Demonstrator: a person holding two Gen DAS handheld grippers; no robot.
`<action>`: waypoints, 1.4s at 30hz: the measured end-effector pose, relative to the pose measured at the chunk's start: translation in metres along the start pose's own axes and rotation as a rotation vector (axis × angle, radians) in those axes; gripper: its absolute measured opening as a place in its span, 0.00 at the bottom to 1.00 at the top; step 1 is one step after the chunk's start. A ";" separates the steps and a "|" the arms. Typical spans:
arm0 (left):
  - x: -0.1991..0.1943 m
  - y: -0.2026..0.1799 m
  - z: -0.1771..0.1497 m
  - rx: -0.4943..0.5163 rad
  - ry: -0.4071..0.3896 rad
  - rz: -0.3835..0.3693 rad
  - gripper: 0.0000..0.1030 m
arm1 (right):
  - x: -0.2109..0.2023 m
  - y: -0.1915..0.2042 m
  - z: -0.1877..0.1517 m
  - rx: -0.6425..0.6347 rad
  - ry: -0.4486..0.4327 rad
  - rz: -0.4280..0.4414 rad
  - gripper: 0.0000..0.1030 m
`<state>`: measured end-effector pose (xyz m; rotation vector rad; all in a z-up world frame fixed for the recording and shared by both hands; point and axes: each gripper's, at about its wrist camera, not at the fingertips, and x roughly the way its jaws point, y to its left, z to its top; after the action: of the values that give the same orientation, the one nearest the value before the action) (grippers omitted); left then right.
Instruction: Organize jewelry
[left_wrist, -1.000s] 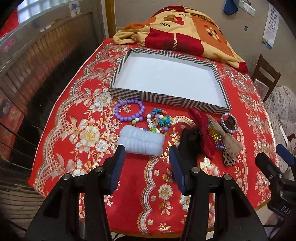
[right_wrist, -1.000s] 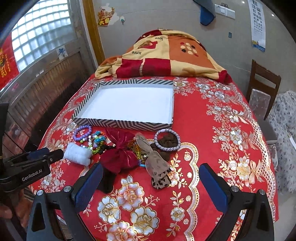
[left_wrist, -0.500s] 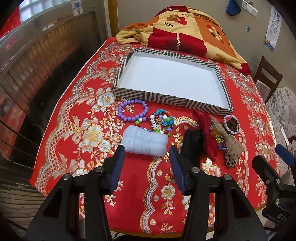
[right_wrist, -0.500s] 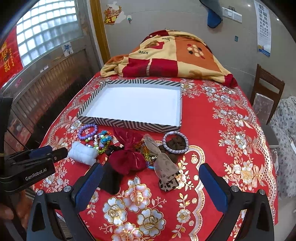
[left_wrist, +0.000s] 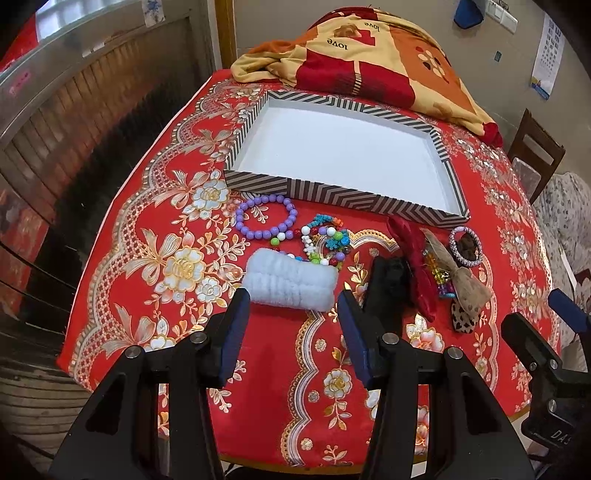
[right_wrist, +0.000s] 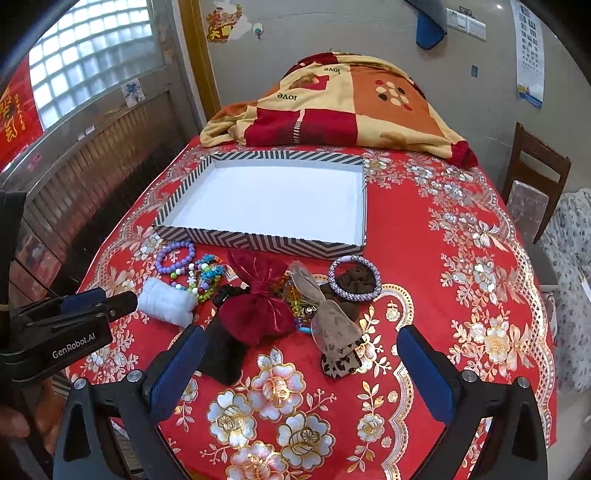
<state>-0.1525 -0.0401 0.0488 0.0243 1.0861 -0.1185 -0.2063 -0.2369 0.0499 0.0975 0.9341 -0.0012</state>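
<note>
A shallow striped box (left_wrist: 332, 197) (right_wrist: 258, 240) with a bare white floor lies on the red tablecloth. In front of it sit a purple bead bracelet (left_wrist: 266, 218) (right_wrist: 173, 256), a multicoloured bead bracelet (left_wrist: 325, 240) (right_wrist: 205, 275), a white fluffy band (left_wrist: 291, 284) (right_wrist: 166, 301), a red bow (left_wrist: 413, 251) (right_wrist: 262, 299), a brown bow (left_wrist: 465, 284) (right_wrist: 328, 321) and a beaded ring bracelet (left_wrist: 466, 246) (right_wrist: 354, 277). My left gripper (left_wrist: 291, 325) hovers open just short of the white band. My right gripper (right_wrist: 295, 358) is open above the near cloth, nothing between its pads.
A patterned blanket (right_wrist: 332, 107) is heaped at the table's far end. A wooden chair (right_wrist: 535, 181) stands on the right. A ribbed metal wall and window (right_wrist: 74, 147) run along the left. A black hair piece (right_wrist: 225, 343) lies near the right gripper's left finger.
Both views have shifted slightly, with the table contents sitting a little lower and farther right in frame. No object has moved and both grippers stay open.
</note>
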 end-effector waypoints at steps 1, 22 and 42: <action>0.001 0.000 0.000 -0.001 0.003 -0.001 0.47 | 0.001 0.000 0.000 0.001 0.004 0.002 1.00; 0.009 0.001 0.001 -0.015 0.027 -0.006 0.47 | 0.006 0.003 0.000 -0.022 0.015 0.007 1.00; 0.013 0.002 0.002 -0.025 0.040 -0.006 0.47 | 0.012 0.001 0.000 -0.023 0.029 0.009 1.00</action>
<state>-0.1442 -0.0392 0.0382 0.0014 1.1280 -0.1103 -0.1989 -0.2351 0.0409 0.0807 0.9619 0.0193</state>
